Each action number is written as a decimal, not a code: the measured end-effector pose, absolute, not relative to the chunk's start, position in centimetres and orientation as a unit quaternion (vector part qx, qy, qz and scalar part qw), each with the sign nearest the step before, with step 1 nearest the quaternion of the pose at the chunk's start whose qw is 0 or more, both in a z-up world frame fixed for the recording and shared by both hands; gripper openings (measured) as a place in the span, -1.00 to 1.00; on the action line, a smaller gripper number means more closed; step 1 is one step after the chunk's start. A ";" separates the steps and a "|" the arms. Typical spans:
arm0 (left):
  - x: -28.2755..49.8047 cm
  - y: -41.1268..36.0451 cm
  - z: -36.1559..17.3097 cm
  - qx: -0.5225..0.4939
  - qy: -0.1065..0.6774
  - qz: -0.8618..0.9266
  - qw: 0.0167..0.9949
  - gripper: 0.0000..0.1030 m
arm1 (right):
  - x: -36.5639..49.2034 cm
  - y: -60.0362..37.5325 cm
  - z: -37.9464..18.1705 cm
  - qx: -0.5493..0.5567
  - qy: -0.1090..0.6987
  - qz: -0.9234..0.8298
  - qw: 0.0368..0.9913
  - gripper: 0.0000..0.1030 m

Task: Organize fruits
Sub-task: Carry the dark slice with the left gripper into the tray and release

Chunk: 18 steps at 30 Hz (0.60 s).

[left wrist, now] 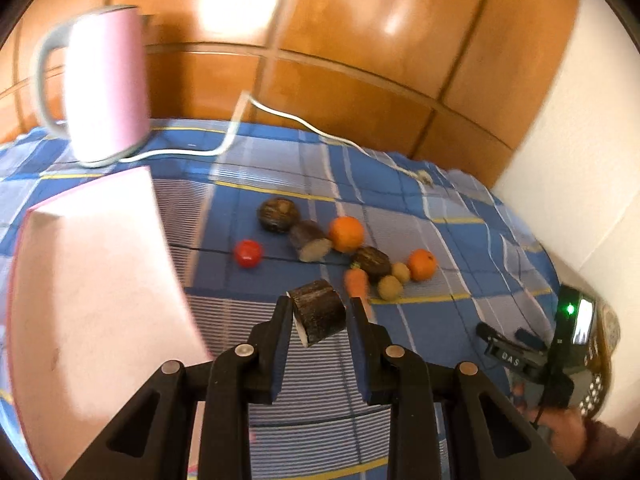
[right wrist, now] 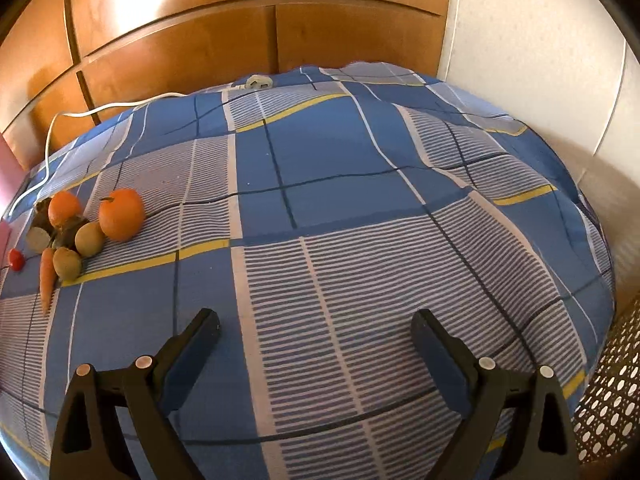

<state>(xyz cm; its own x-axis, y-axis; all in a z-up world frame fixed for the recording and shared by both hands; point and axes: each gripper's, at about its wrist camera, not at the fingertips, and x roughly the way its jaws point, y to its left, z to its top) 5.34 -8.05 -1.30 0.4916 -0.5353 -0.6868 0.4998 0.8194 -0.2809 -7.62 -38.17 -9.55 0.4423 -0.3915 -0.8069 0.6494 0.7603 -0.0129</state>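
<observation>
My left gripper (left wrist: 320,304) is shut on a dark brown cut chunk (left wrist: 320,314), held above the blue plaid bedspread (left wrist: 440,216). Beyond it lie two oranges (left wrist: 346,233), a red tomato (left wrist: 248,253), a carrot (left wrist: 357,282), two kiwis (left wrist: 390,287) and several more dark chunks (left wrist: 278,214). The right wrist view shows the same pile at far left: oranges (right wrist: 121,220), kiwis (right wrist: 90,238), the carrot (right wrist: 47,276), the tomato (right wrist: 16,259). My right gripper (right wrist: 315,316) stands open with nothing between its fingers, over bare bedspread (right wrist: 360,200) well right of the pile.
A pale pink box (left wrist: 100,300) fills the left of the left wrist view, with a pink kettle (left wrist: 104,84) behind it. A white cable (left wrist: 280,114) runs along the wooden cupboard (right wrist: 180,40). A person's hand (left wrist: 572,436) shows at lower right. A perforated surface (right wrist: 612,400) borders the bed.
</observation>
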 end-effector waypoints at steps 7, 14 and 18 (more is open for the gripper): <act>6.6 -1.6 -0.7 -0.066 0.393 -0.208 0.893 -0.46 | -7.8 -38.1 -9.8 0.156 0.413 -0.319 0.839 0.93; 8.4 4.0 -2.5 -0.099 0.405 -0.074 0.906 -0.46 | -8.5 -37.5 -10.0 0.162 0.384 -0.343 0.842 0.95; 8.8 5.5 -4.2 -0.099 0.417 -0.031 0.903 -0.45 | -8.5 -37.4 -10.0 0.160 0.380 -0.351 0.841 0.95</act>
